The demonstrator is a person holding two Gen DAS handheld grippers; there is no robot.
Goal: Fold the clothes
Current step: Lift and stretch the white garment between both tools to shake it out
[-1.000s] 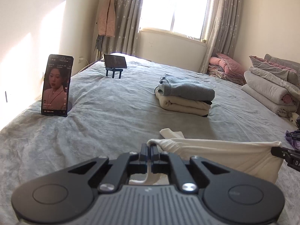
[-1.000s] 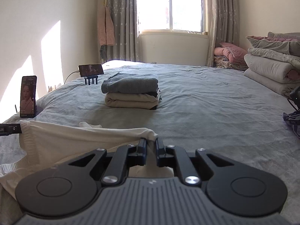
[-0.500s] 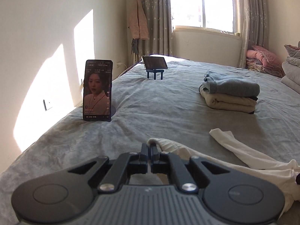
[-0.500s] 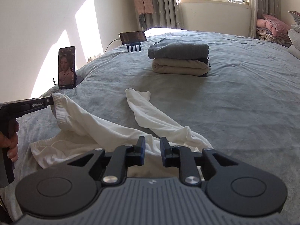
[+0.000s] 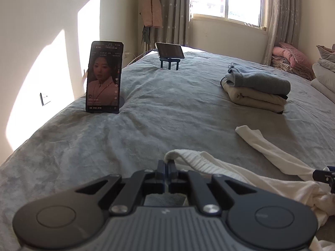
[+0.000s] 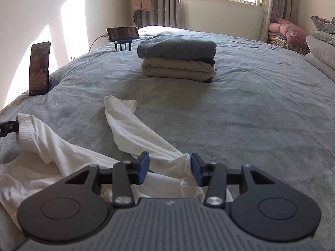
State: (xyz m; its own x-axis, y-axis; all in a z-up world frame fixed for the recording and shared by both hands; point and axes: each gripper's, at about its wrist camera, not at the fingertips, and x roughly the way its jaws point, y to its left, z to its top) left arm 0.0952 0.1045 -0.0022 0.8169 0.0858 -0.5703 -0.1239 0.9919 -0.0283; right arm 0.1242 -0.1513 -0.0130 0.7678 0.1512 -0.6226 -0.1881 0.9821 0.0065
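Rumpled white cotton garment [image 6: 62, 146] lies on grey bed [image 6: 251, 115], nearer than folded stack [image 6: 178, 62]. Left gripper [image 5: 168, 165] pinches its ribbed hem; right gripper [image 6: 170, 168] gapes, cloth between its jaws. Sleeve runs toward stack.

Phone [image 5: 104, 77] screen text — too small, no legible writing

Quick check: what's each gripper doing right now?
Left gripper: closed on the white garment's ribbed hem.
Right gripper: open, holding nothing, garment between its fingers.
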